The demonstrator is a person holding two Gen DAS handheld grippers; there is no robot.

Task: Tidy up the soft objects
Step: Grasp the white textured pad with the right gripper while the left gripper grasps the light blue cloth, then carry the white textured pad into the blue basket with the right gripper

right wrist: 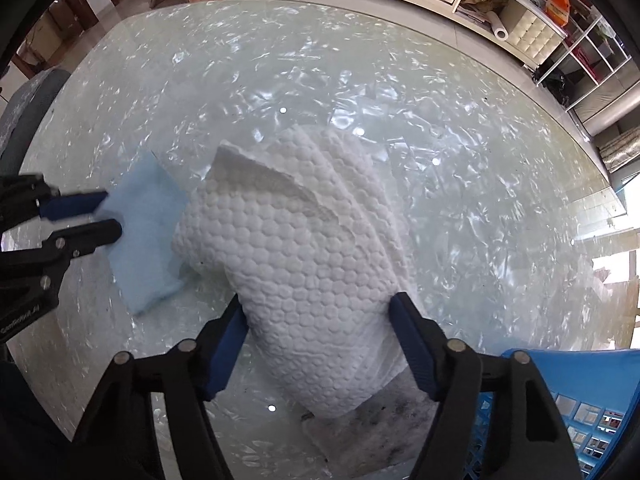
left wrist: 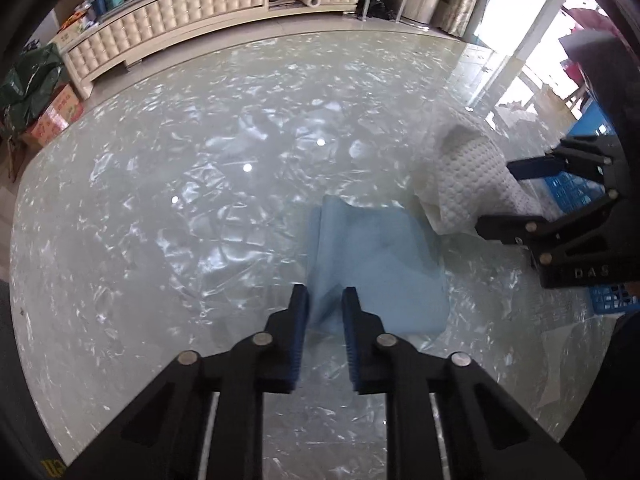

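Note:
A light blue cloth (left wrist: 380,264) lies on the glossy table; its near edge rises between the fingers of my left gripper (left wrist: 325,300), which stand narrowly apart around it. The cloth also shows in the right wrist view (right wrist: 144,236), with the left gripper (right wrist: 112,216) at its edge. A white bumpy-textured towel (right wrist: 304,280) lies bunched to the right of the blue cloth. My right gripper (right wrist: 318,312) is open wide around the towel's near end; it also shows in the left wrist view (left wrist: 496,196) beside the towel (left wrist: 468,176).
A blue plastic crate (right wrist: 580,408) stands at the table's right near edge, also in the left wrist view (left wrist: 576,184). The round table (left wrist: 160,200) has a crinkled clear cover. A cream cabinet (left wrist: 168,32) and cardboard boxes (left wrist: 56,116) stand beyond it.

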